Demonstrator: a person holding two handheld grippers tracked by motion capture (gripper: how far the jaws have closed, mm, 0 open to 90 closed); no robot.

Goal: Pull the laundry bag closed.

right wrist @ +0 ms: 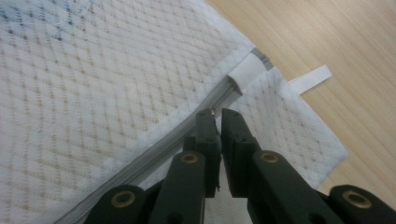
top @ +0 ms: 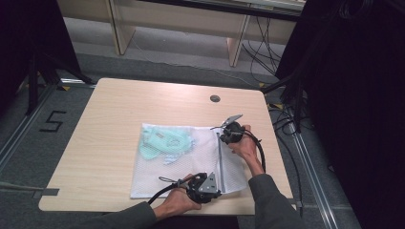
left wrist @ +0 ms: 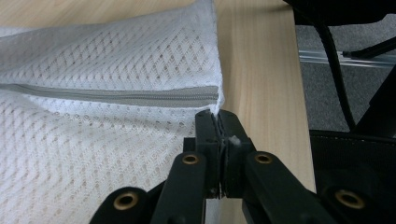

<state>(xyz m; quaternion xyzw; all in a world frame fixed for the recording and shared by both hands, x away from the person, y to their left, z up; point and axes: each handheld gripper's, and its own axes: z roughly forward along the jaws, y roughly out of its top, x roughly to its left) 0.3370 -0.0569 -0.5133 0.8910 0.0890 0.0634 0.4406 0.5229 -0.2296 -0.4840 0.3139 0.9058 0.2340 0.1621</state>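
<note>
A white mesh laundry bag (top: 186, 164) lies flat on the wooden table (top: 105, 143), with a pale green garment (top: 165, 143) inside it. A grey zipper (top: 219, 155) runs along its right side. At the near end of the zipper (left wrist: 116, 95), my left gripper (top: 218, 190) (left wrist: 217, 116) is shut on the bag's edge (left wrist: 219, 100). My right gripper (top: 220, 137) (right wrist: 215, 114) sits at the far end of the zipper (right wrist: 154, 149), just below the white end tab (right wrist: 245, 70). Its jaws are pinched with a thin gap on a small metal zipper pull (right wrist: 213, 111).
A round cable hole (top: 215, 98) is in the table behind the bag. A white hanging loop (right wrist: 310, 78) sticks out of the bag's corner. The table's right edge (left wrist: 299, 93) is close to the left gripper. Black stands and curtains flank the table.
</note>
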